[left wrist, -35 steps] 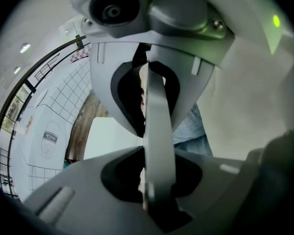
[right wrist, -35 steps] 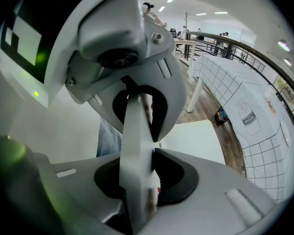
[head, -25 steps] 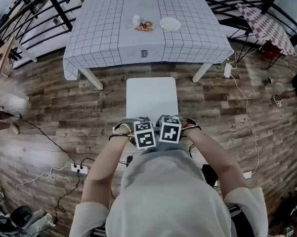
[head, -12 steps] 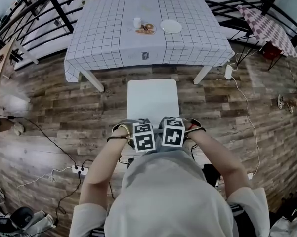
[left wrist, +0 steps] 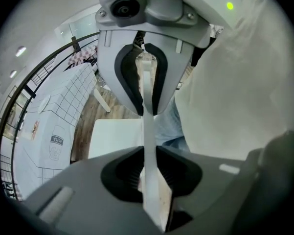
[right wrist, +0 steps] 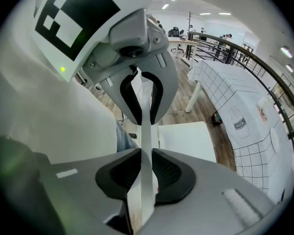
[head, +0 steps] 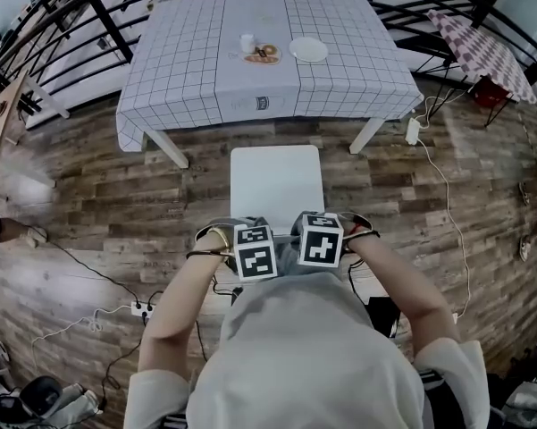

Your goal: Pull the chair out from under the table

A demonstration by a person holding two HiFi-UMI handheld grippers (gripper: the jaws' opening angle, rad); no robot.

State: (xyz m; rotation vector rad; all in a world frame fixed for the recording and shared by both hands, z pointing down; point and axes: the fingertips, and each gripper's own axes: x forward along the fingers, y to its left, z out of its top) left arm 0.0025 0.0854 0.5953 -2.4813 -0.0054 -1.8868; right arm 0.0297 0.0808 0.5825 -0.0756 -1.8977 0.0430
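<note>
**Chair (head: 275,186) out from under the counter (head: 188,70), both grips on**

Marker cubes on the two tools now sit a touch wider apart and lower in the head view than a second ago. The white seat keeps much the same gap from the counter's near edge as before. I read that as my hands shifting more than the chair travelling.

The left hand-held gripper (left wrist: 149,168) is clamped narrow on the backrest (left wrist: 147,126), a thin white panel. Its dark pads press both faces of the top edge. The right hand-held gripper (right wrist: 146,173) has the same panel between its jaws. They are closing, and the pads already look seated on the panel. From the head view the two grips sit side by side at the near end of the seat, close against my body.

As for progress, the whole seat shows on the wooden floor (head: 89,204), clear of the cloth's near edge and centred between the two near legs. The plate (head: 309,48) and the cup (head: 247,41) stand undisturbed towards the far side of the counter. I judge the pull essentially done. What is left is to set the chair down squarely, if it is lifted at all, and let go with both tools.
</note>
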